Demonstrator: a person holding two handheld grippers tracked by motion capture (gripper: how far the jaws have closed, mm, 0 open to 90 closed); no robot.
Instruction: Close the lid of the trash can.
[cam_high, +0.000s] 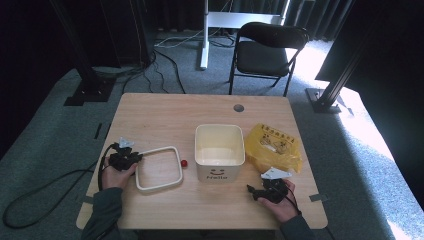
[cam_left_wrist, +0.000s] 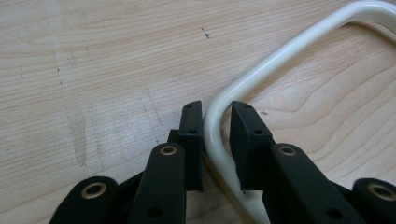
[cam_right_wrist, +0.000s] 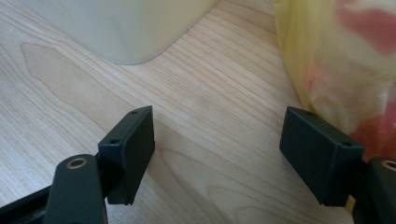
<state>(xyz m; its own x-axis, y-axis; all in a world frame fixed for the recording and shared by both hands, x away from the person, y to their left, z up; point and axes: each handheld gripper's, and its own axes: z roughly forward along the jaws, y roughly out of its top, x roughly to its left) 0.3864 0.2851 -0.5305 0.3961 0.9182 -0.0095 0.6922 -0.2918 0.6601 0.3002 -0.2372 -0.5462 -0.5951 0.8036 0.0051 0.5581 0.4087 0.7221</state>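
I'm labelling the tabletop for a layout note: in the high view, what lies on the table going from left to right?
Left tongs on the rim of the cream rounded-square plastic frame → small red ball → cream square plastic bin with a smiley face → right tongs → yellow printed plastic bag.

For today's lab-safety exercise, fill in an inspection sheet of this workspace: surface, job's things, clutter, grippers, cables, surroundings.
Surface: wooden table, bare grain, faint marks.
Job's things: cream frame lying flat; cream bin upright, uncovered.
Clutter: yellow bag beside the bin; small red piece between frame and bin.
Grippers: left gripper jaws around the frame's corner; right gripper open, holding nothing.
Cables: black cable trailing onto the floor at left.
Surroundings: folding chair, grey carpet, dark curtains.
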